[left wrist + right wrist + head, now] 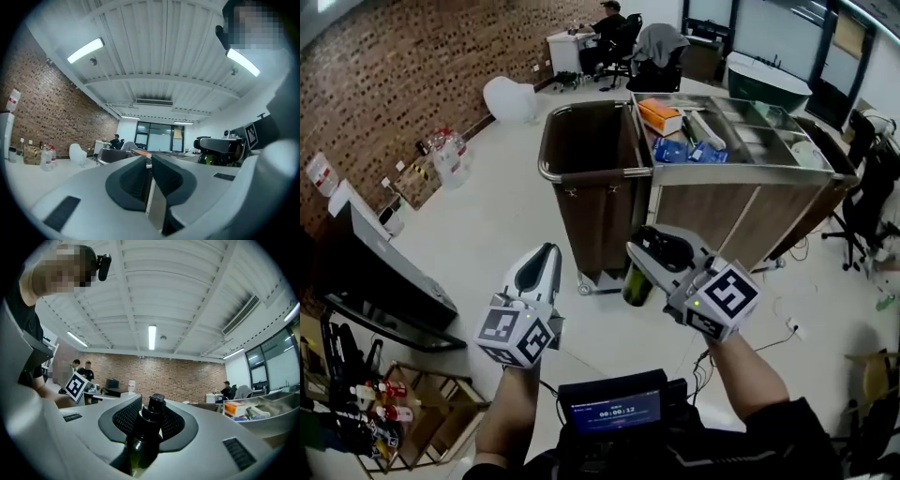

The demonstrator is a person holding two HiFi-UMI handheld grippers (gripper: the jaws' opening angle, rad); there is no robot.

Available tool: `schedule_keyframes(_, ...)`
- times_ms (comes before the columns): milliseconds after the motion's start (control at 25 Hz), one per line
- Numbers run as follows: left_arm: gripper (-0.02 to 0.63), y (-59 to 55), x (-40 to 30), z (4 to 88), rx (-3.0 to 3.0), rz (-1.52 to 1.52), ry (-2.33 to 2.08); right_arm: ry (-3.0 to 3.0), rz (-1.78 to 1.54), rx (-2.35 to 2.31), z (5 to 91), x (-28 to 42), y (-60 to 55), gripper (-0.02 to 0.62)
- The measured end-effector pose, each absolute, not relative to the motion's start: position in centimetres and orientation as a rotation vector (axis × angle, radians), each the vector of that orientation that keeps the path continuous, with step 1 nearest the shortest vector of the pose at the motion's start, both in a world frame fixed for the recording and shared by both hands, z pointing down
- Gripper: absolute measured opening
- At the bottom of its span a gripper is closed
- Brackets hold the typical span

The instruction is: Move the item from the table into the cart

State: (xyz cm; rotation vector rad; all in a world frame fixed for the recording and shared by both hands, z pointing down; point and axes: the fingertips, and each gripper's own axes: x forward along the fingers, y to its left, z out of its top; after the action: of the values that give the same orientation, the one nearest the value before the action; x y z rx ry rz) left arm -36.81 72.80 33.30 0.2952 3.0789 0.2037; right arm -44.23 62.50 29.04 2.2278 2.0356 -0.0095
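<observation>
The dark green glass bottle with a black cap (147, 427) is riding in the air, clenched between the right gripper's jaws, with its neck and cap sticking up past the ribbed pads. In the head view its green body (637, 284) is hanging below that gripper, short of the cart and not yet over it.

The steel-framed cart (741, 171) is standing just ahead. It is carrying a deep brown bin (581, 178) on its left and a shallow metal tray on its right. An orange box (659, 114) and some blue packets (675, 150) are already lying in the tray.

The right gripper (661, 248) is pointing level toward the cart. Beside it the left gripper (539, 267) is holding nothing, its jaws (149, 168) drawn almost together on empty space.

This looks like the carrying step: the bottle is off the table and heading for the cart. The next move is probably calling for a lift over the steel rim and a lowering into a bare part of the tray or into the bin. Only then should the jaws let go, with the glass kept upright so it is not knocking the rim.
</observation>
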Motion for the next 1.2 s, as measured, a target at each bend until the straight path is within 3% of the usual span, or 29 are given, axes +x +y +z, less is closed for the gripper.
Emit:
schedule_keyframes(320,0.025,68.8,-58.2,30.8,-0.058,0.170,3.077,2.265,-0.013,2.051,27.8,-64.3,58.9,0.086)
schedule_keyframes(760,0.025,68.2,-80.0,26.2,-0.436,0.144,2.982,2.456,-0.007,1.832,24.1,-84.6,58.8,0.084)
schedule_keyframes(1200,0.025,63.4,-99.7,19.1,-0.401,0.159,2.930,2.357,0.077,1.969,18.3,-105.4,55.0,0.075)
